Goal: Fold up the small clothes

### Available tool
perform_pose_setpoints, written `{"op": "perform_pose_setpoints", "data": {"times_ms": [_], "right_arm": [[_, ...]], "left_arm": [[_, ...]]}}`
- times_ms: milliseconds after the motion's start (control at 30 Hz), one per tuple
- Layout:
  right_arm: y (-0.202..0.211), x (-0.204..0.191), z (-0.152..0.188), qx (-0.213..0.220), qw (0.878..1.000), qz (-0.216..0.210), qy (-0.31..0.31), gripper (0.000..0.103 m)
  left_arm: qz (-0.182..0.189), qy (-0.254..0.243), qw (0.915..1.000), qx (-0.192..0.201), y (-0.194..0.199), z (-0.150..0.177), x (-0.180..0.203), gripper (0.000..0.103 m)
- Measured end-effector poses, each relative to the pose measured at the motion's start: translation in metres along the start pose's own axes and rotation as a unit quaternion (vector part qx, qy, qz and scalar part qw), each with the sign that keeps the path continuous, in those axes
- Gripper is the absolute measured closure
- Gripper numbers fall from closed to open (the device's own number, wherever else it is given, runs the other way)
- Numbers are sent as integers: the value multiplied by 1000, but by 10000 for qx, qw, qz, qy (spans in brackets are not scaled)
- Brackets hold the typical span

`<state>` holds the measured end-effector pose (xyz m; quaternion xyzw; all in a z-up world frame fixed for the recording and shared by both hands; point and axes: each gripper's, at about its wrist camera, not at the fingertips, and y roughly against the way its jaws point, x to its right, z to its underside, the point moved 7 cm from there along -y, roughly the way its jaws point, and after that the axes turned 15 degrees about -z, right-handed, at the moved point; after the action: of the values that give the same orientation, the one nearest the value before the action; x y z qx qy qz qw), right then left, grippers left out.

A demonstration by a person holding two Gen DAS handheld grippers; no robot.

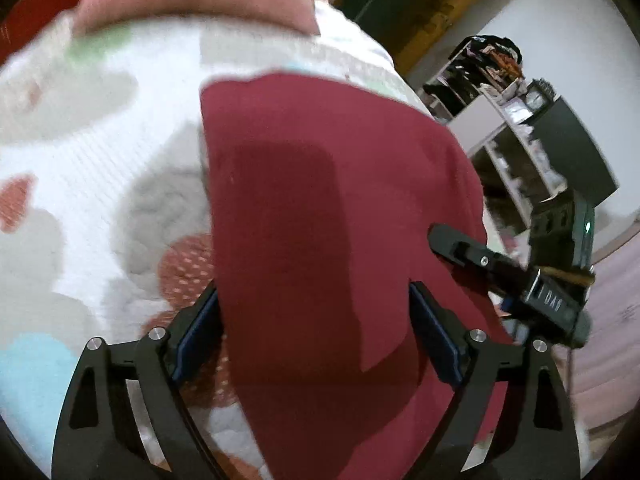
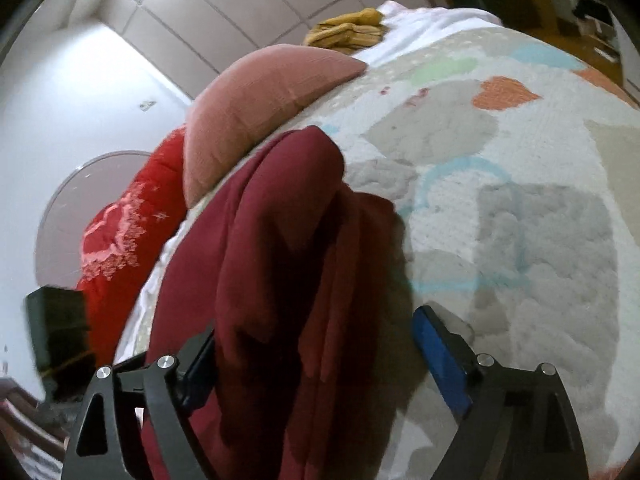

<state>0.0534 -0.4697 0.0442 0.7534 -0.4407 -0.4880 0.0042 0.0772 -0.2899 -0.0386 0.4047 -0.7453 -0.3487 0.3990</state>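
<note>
Nearest in the left wrist view, the left gripper (image 1: 316,320) stands with its black, blue-padded jaws spread wide; the dark red cloth garment (image 1: 320,208) lies flat between them, and neither pad presses on it. In the right wrist view, the right gripper (image 2: 316,348) is likewise spread wide, with a bunched, creased part of the same dark red cloth garment (image 2: 280,260) lying between its jaws. The left pad sits against the folds and the right pad stands clear of the fabric, so nothing is clamped. The right gripper also shows in the left view, at the garment's right edge (image 1: 472,248).

The garment rests on a white quilted bedspread with grey, blue, green and orange heart patches (image 2: 500,200). Beyond it lies a dusty pink ribbed pillow (image 2: 264,96), with a bright red embroidered blanket (image 2: 120,248) beside it. Farther off sits a mustard yellow bundle of cloth (image 2: 348,32), then a white tiled wall (image 2: 240,0). In the left view, cluttered shelving (image 1: 512,120) stands past the bed.
</note>
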Motion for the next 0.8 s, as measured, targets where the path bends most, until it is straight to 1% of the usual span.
{"op": "perform_pose_setpoints", "data": {"times_ms": [33,67,100,133,167,267,333,400,433,533,600,633,667,700,733,767,800], "right_arm": [[-3,-2,0,-32,10000,-29,76,16],[-8,-4,0,-94,9998,-79,158,19],[-11,-6,1,-123,9997,-119,201,27],[-14,-10,2,-161,9993,-287,190,35],[-13,-11,2,-105,9994,-274,166,39],[-5,-22,4,2,9994,-247,227,51],[4,-32,7,87,9992,-382,80,54],[14,-48,12,110,9983,-562,68,55],[21,-60,19,96,9978,-658,70,55],[30,-89,40,-75,9964,-843,-12,55],[31,-103,59,-185,9961,-867,-19,54],[28,-107,70,-229,9958,-882,-88,52],[23,-107,80,-315,9960,-823,-149,48],[18,-106,86,-416,9963,-726,-173,47],[9,-98,97,-660,9970,-365,-183,47],[7,-93,102,-764,9969,-84,-170,47],[9,-93,104,-786,9968,-37,-150,47]], "left_arm": [[79,-6,10000,-5,-2,-2,0,9],[74,-66,9999,14,-2,-2,2,9],[37,-153,9999,11,-1,-2,4,9],[-22,-264,9996,41,1,-2,7,10],[-35,-301,9995,69,3,-2,9,16],[-17,-367,9992,175,19,4,13,27],[86,-313,9993,174,37,12,14,30],[196,-276,9992,202,57,22,13,30],[181,-308,9990,255,73,32,12,30],[76,-276,9993,250,107,60,4,30],[-61,-196,9996,169,116,78,-2,30],[-206,-91,9997,68,116,89,-9,30],[-337,-38,9994,-12,113,96,-14,30],[-479,11,9988,-104,108,103,-20,30],[-622,102,9978,-204,102,112,-27,30],[-592,201,9979,-189,101,116,-31,29],[-547,319,9979,-92,105,119,-34,27]]}}
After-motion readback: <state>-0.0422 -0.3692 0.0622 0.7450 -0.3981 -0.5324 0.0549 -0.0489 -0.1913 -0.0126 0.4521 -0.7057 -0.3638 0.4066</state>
